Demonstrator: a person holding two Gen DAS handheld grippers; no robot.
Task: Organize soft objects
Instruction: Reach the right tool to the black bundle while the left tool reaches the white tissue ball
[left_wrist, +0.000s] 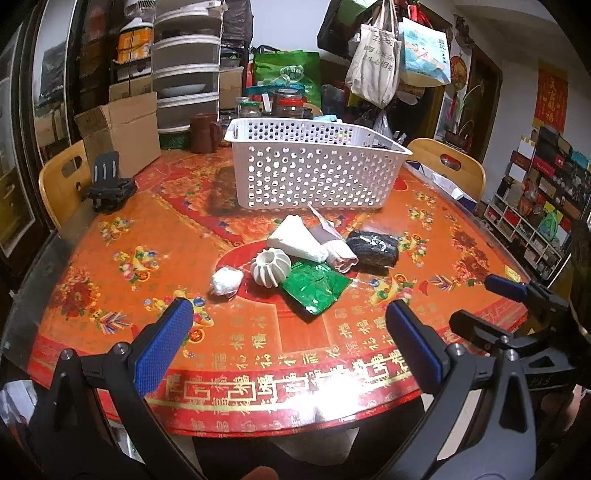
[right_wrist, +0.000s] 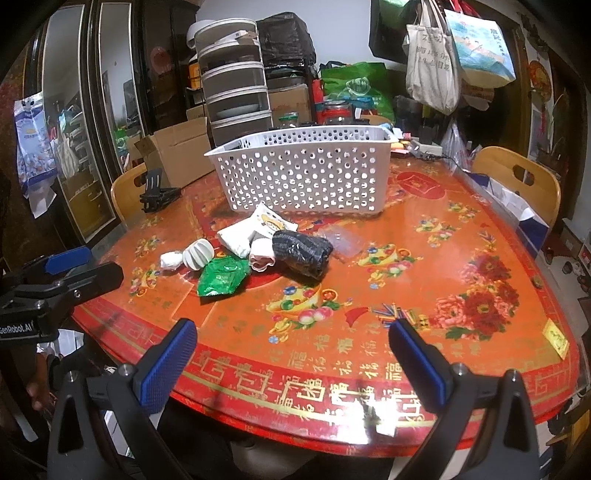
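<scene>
Both grippers hang over the near edge of the round red-and-gold patterned table (left_wrist: 110, 266), nothing in either. Left gripper (left_wrist: 288, 336) spread wide, blue pads facing an empty gap; right gripper (right_wrist: 291, 354) equally wide, also visible off to the right in the left view. Soft things lie clustered mid-table, just in front of the white perforated plastic basket (left_wrist: 314, 173), which looks empty from here: a small white wrapped wad (left_wrist: 226, 281), a white ribbed pumpkin-shaped piece (left_wrist: 271, 267), a crinkled green foil packet (left_wrist: 314, 290), a white folded cloth (left_wrist: 295, 240), a pink-and-white rolled piece (left_wrist: 338, 251) and a dark grey rolled bundle in clear film (left_wrist: 375, 248). Several touch or overlap. My read: sorting has not begun, first pick pending. Best plan: I take the outliers first, wad with the left, dark bundle with the right, so neighbours stay put. Come in low, straddle each across its short side, squeeze gently; the foil will slip, so pinch an edge. Lift clear of the rim before dropping in.
</scene>
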